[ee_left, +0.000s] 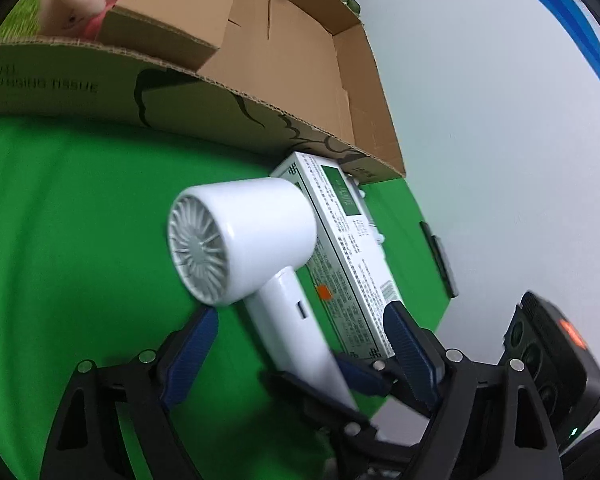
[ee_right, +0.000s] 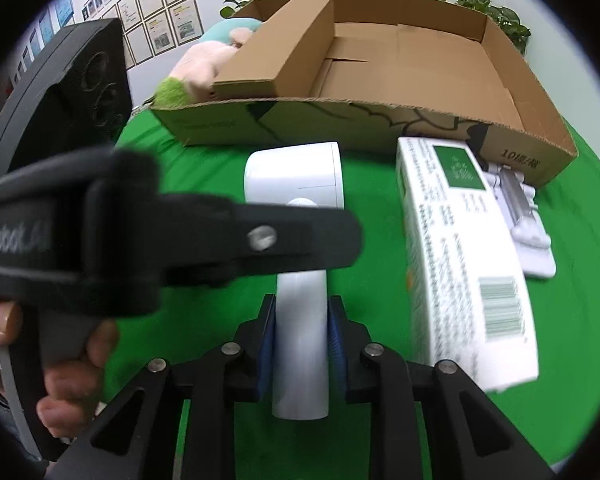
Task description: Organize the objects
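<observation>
my right gripper (ee_right: 301, 322) is clamped on the dryer (ee_left: 244, 240) handle, the dryer low over the green desk (ee_left: 80, 220) just in front of the carton (ee_right: 420, 60) at the far edge; left gripper (ee_left: 300, 332) hangs spread, holding nothing. i'd keep the pads square on that slick, rounded plastic, since the heavy barrel may twist it, and clear the carton's corrugated wall. glossy printed box (ee_right: 464, 256) lies beside it.

A green-covered counter (ee_right: 380, 280) carries the scene; framed notices (ee_right: 156, 12) hang on the far-left wall, leafy plants (ee_right: 496, 12) stand at the far edge behind the counter, and a blue band (ee_left: 560, 4) crosses the pale surface at right.
</observation>
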The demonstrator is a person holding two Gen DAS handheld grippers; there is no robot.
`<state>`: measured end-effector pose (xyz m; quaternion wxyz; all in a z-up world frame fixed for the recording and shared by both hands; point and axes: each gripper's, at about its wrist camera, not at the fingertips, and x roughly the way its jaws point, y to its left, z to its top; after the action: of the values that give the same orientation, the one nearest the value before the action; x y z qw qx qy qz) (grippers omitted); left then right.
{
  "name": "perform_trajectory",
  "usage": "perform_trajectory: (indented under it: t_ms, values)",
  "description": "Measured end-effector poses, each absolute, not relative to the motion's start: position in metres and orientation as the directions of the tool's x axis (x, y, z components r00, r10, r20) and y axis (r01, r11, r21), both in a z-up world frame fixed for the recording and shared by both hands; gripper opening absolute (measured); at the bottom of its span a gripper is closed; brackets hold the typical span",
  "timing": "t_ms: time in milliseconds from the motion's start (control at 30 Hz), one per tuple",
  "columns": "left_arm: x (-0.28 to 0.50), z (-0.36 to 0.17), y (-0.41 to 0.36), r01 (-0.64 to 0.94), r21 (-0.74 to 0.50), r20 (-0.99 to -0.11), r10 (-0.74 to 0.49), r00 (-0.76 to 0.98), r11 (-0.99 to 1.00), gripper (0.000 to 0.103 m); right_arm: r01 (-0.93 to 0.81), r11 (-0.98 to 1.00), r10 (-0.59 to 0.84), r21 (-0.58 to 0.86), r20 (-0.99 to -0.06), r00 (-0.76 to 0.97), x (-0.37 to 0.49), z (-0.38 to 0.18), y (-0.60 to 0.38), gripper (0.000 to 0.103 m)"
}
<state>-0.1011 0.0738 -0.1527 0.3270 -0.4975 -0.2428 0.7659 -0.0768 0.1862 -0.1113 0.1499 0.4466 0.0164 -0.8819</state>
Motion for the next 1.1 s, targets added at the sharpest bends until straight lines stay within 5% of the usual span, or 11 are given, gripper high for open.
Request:
perform_trajectory:
  t_ms: [167, 300, 667, 1100]
  values:
    - [-0.095, -0.154, 0.079, -0.215, -0.681, -0.63, 0.71, -0.314, -0.7, 0.064, 0.3, -0.949, -0.26, 0.103, -0.792, -0.552, -0.068, -0.112, 0.177, 0.024]
    - [-0.094, -0.154, 0.074, -0.178, -0.64, -0.674, 0.658, -0.336, -0.747, 0.035, 0.294, -0.951, -0.254, 0.098, -0.788, -0.561, -0.063, -0.111, 0.176, 0.024]
    - [-0.087, -0.128, 0.076, -0.218, -0.616, -0.661, 0.648, -0.379, -0.757, 0.03, 0.27, -0.957, -0.253, 0.105, -0.759, -0.6, -0.051, -0.101, 0.174, 0.024]
    - [-0.092, -0.024, 0.081, -0.362, -0.515, -0.575, 0.627, -0.526, -0.777, 0.029, 0.256, -0.965, -0.24, 0.062, -0.612, -0.753, -0.049, -0.025, 0.171, 0.024]
